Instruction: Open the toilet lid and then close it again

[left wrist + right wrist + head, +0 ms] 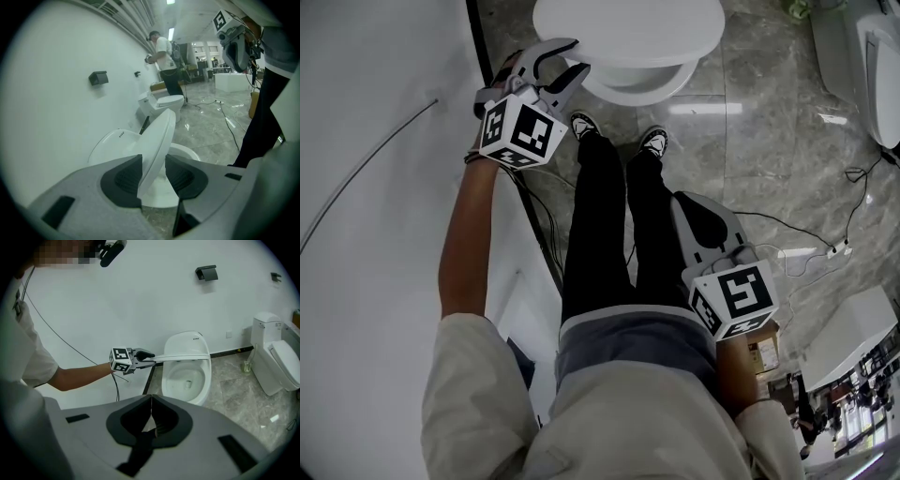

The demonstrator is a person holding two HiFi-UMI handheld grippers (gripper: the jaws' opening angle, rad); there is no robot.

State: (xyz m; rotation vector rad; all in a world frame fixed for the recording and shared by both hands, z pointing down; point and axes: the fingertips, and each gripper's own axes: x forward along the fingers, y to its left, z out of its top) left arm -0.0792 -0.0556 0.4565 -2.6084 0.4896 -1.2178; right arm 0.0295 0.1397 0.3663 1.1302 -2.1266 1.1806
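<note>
The white toilet lid [628, 28] hangs partway down over the bowl [637, 89], close to level in the right gripper view [185, 356]. My left gripper [572, 58] is shut on the lid's left edge, one finger above it and one below. In the left gripper view the lid [157, 140] runs between the two dark pads of the left gripper [153, 176]. From the right gripper view, the left gripper [149, 357] reaches in from the left at the lid's rim, above the open bowl [187, 376]. My right gripper [694, 211] is held back by my right leg, shut with nothing in it [151, 413].
My legs and shoes [609, 206] stand just in front of the bowl. The white wall [384, 141] runs along the left. A second toilet [276, 362] stands to the right. Cables and a power strip [825, 248] lie on the marble floor. Another person [164, 56] stands farther down the room.
</note>
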